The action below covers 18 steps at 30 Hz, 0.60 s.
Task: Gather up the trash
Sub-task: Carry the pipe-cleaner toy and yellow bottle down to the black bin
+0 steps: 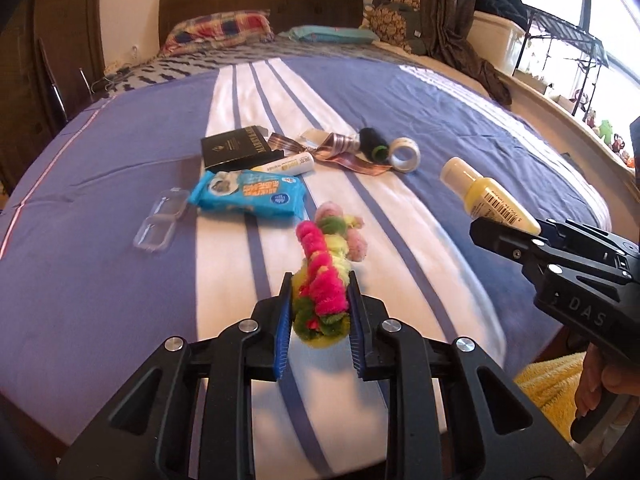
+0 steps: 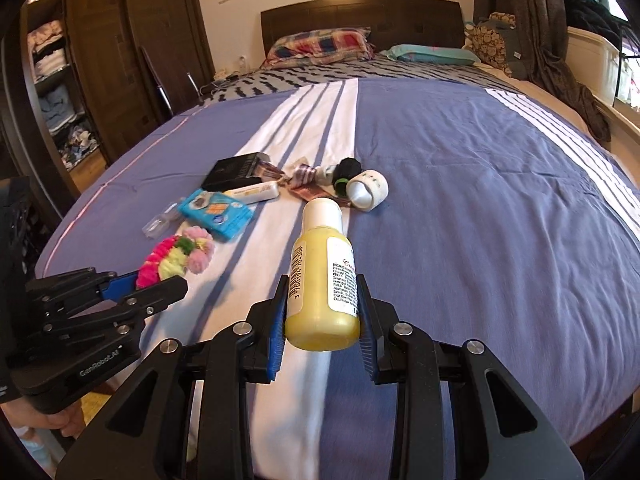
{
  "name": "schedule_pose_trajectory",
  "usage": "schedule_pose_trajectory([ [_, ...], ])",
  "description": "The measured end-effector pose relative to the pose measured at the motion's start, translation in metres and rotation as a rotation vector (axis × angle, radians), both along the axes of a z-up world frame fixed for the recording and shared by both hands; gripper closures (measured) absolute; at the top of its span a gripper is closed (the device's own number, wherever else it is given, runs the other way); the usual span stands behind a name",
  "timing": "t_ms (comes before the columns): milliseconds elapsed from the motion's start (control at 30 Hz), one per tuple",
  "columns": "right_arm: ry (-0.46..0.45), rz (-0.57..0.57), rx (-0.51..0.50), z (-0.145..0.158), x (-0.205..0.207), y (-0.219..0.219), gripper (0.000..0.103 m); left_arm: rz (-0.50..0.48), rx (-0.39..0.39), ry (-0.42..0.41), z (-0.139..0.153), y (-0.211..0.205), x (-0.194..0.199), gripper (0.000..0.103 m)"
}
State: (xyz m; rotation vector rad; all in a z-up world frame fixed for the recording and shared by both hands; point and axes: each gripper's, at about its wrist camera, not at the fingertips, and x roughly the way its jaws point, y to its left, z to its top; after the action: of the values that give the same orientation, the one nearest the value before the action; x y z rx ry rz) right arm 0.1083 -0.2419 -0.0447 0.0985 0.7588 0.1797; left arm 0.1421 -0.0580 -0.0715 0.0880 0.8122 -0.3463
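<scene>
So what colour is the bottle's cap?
White, on a yellow bottle held in the right gripper. Clearest in the right wrist view.

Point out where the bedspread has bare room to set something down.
Bare blue bedspread lies right of the tape roll; more lies left of the clear plastic case. It is crowded mid-bed, from the black box to the wipes pack.

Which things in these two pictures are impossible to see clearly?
- Trash bin: in neither view.
- Bottle label text: right view, too small; its base in the left view sits behind the right gripper.
- Pompom bundle lower end: left view, between the left gripper jaws.
- Book title: too small.
</scene>
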Motion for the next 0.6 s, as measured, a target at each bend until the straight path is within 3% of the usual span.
schedule_pose_trajectory([
  [600,-0.053,0.063,-0.009,0.017,-0.102,0.024,0.071,0.019,-0.016,-0.066,0.019,0.027,-0.113,0.08],
])
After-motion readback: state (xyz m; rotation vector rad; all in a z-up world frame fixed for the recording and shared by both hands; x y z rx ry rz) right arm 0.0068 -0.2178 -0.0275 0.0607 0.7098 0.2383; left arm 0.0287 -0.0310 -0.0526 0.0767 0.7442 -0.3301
